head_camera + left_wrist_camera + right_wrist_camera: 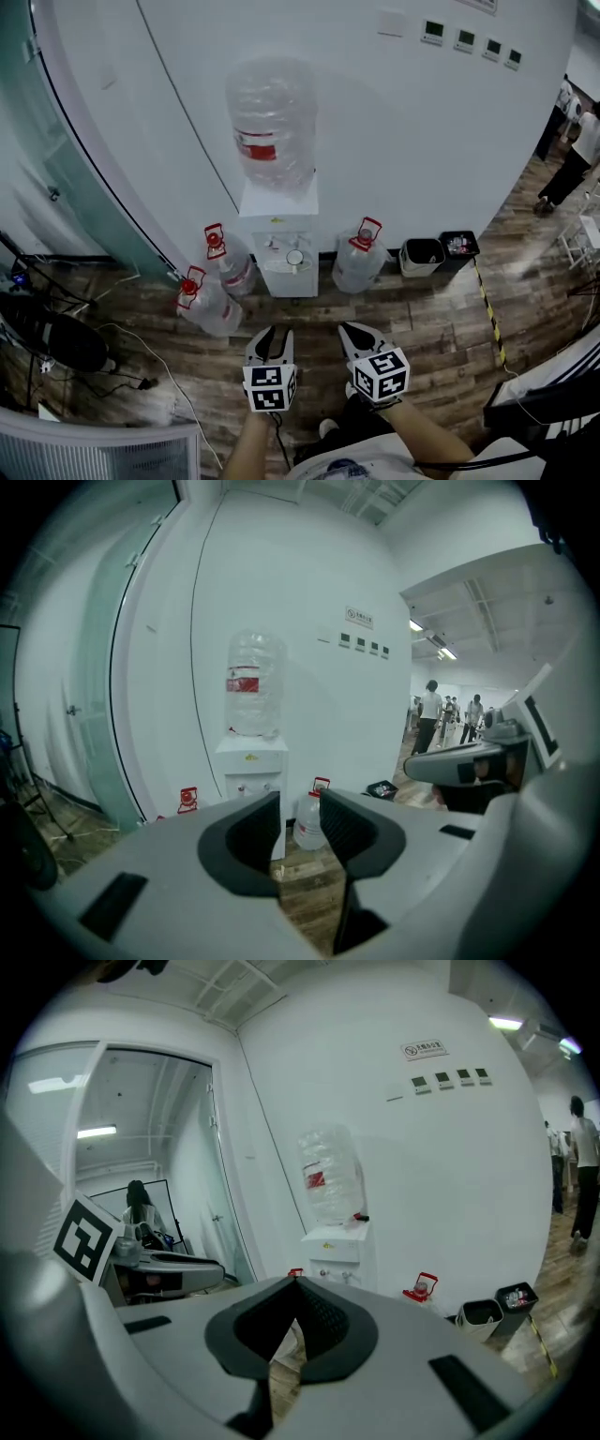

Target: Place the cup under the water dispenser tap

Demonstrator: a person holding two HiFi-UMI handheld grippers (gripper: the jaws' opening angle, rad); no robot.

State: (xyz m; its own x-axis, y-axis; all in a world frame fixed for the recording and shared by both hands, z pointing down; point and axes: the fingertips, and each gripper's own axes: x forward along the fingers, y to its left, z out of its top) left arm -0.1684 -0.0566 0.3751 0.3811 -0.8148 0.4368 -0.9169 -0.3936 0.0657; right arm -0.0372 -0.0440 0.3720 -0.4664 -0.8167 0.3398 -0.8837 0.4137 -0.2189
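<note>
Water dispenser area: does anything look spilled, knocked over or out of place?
Nothing stands out. The water dispenser stands upright with its bottle seated on top, spare bottles stand beside it, and no spill shows on the floor.

You face a curved white wall (pixel 422 141) with a row of small panels (pixel 473 41). A glass partition (pixel 37 159) stands at your left, wood floor (pixel 431 319) lies below, and two bins (pixel 422 255) sit against the wall.

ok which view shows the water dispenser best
The head view: the water dispenser shows whole from above, from the bottle down to the base, with nothing in front. The left gripper view and the right gripper view show it upright against the wall, but the jaws cover much of its lower part.
</note>
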